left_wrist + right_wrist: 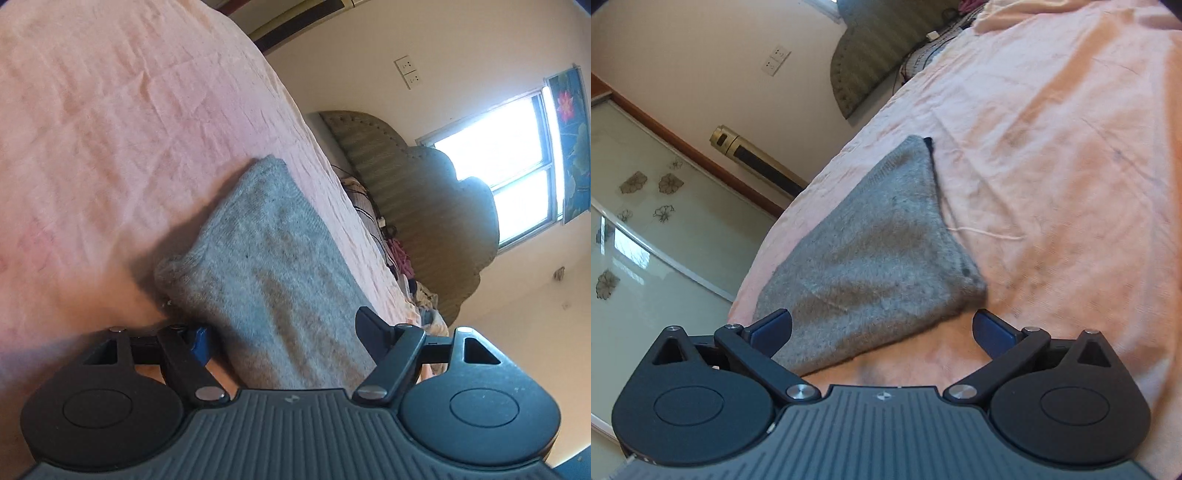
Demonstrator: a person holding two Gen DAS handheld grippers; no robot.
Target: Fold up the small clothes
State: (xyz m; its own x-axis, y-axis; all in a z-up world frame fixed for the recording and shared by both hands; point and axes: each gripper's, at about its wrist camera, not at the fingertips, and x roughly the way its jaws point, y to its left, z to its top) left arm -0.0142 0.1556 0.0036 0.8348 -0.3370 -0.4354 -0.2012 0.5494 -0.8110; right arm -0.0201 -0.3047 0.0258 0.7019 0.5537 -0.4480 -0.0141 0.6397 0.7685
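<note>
Garment: a grey knitted piece (273, 266), folded flat, lying on the bed near its edge.
Long axis: in the left wrist view it runs from the gripper away toward the far corner; in the right wrist view it tapers to a far point with a dark edge.
Left gripper (284, 339): jaws spread wide, the garment's near end lying between them, not pinched.
Right gripper (882, 328): jaws spread wide, just beside the garment's near edge, holding nothing.
Surface: a creased pink bedsheet (110, 129).
Room: padded headboard (417, 192), bright window (517, 155), wall sockets (775, 59), a sliding door with flower prints (646, 206).
</note>
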